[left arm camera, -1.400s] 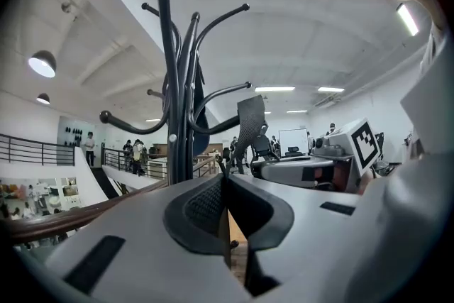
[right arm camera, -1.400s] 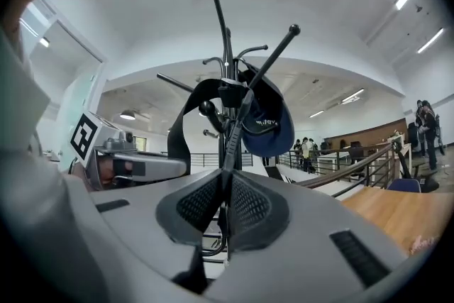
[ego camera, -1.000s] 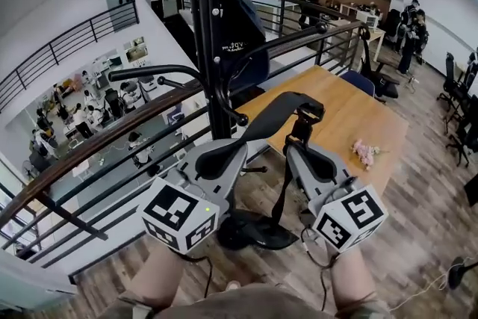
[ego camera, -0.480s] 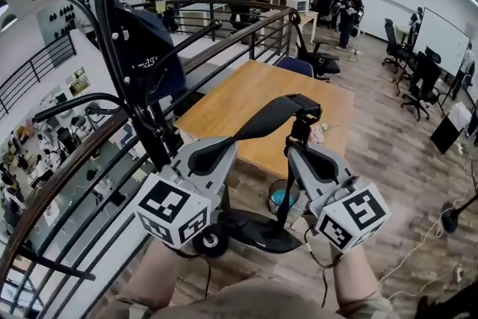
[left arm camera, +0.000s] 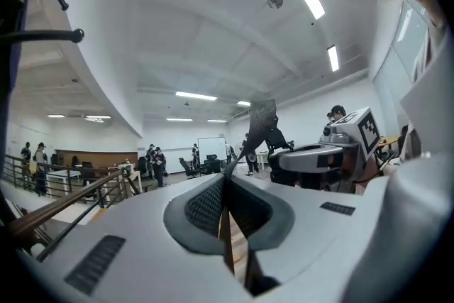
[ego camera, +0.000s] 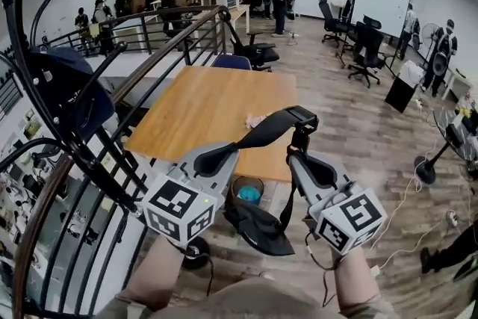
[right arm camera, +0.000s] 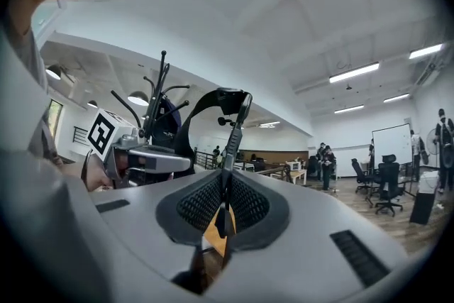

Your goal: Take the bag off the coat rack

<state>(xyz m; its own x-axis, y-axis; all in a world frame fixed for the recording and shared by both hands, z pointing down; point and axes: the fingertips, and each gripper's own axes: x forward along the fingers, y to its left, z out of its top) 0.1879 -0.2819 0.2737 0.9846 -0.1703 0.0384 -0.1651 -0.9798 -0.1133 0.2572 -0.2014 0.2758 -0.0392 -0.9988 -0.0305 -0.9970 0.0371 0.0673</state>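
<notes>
Pinching one flat black strap (ego camera: 263,132) at two spots: left hand-held gripper (ego camera: 209,158) pressed together on its lower end, right hand-held gripper (ego camera: 301,155) clamped on the other run just below the buckle, webbing seen edge-on between dark, dimpled pads in both gripper views. Hanging slack beneath and between them, one soft black bag (ego camera: 258,224), over the plank floor (ego camera: 373,131) and well apart from the coat rack (ego camera: 52,102). Standing at the left edge, that single rack of thin black tube with curved, knob-tipped hooks, carrying one navy cloth thing (ego camera: 78,90); beside it, a dark barred railing (ego camera: 160,54). Beyond the strap, one rectangular wooden surface (ego camera: 213,104) bearing a small pink item (ego camera: 256,119), with one blue bin (ego camera: 248,193) below its near edge.
</notes>
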